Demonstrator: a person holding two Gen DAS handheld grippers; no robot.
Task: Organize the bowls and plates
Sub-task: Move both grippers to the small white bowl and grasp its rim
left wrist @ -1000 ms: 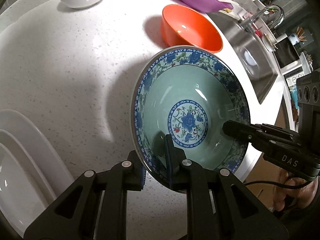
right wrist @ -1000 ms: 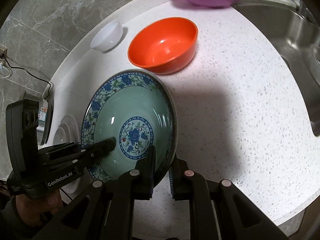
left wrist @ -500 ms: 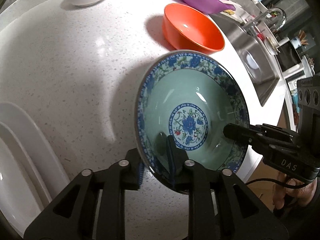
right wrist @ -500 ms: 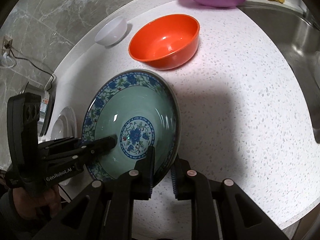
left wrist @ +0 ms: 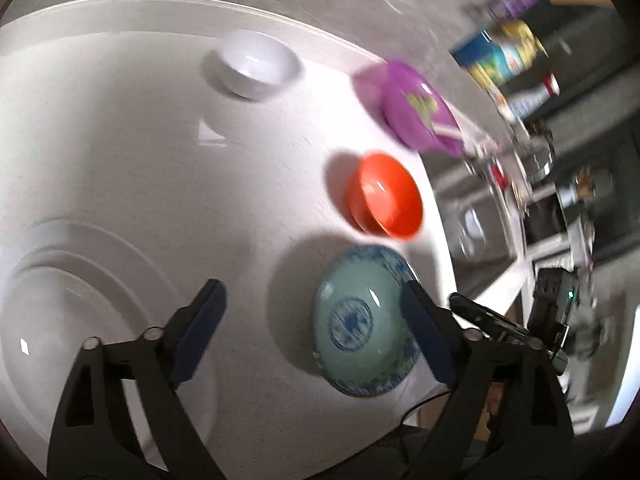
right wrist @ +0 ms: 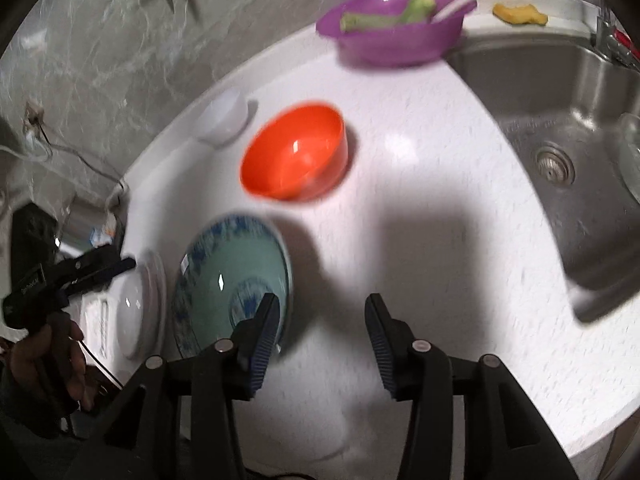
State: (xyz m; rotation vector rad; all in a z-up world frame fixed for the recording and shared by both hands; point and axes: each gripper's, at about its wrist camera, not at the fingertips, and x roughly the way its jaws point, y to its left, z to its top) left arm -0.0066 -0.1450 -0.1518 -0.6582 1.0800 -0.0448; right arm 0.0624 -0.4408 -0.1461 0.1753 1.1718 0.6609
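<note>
The blue-and-green patterned bowl (left wrist: 360, 320) rests on the white counter (left wrist: 140, 152), also in the right wrist view (right wrist: 232, 280). My left gripper (left wrist: 312, 312) is open and raised, its right finger over the bowl's rim. My right gripper (right wrist: 320, 328) is open, its left finger over the bowl's near edge. An orange bowl (left wrist: 388, 196) (right wrist: 296, 152) sits beyond it. A small white bowl (left wrist: 256, 64) (right wrist: 224, 120) stands farther back. Stacked white plates (left wrist: 60, 300) (right wrist: 140, 304) lie to the left.
A purple bowl (right wrist: 396, 24) holding green food and a spoon sits at the back, also in the left wrist view (left wrist: 420, 108). A steel sink (right wrist: 560, 140) lies to the right. Bottles (left wrist: 500, 56) stand behind it. The counter's front edge is near.
Both grippers have let go of the patterned bowl, opened wide and pulled up and back. The bowl now rests on the counter.
</note>
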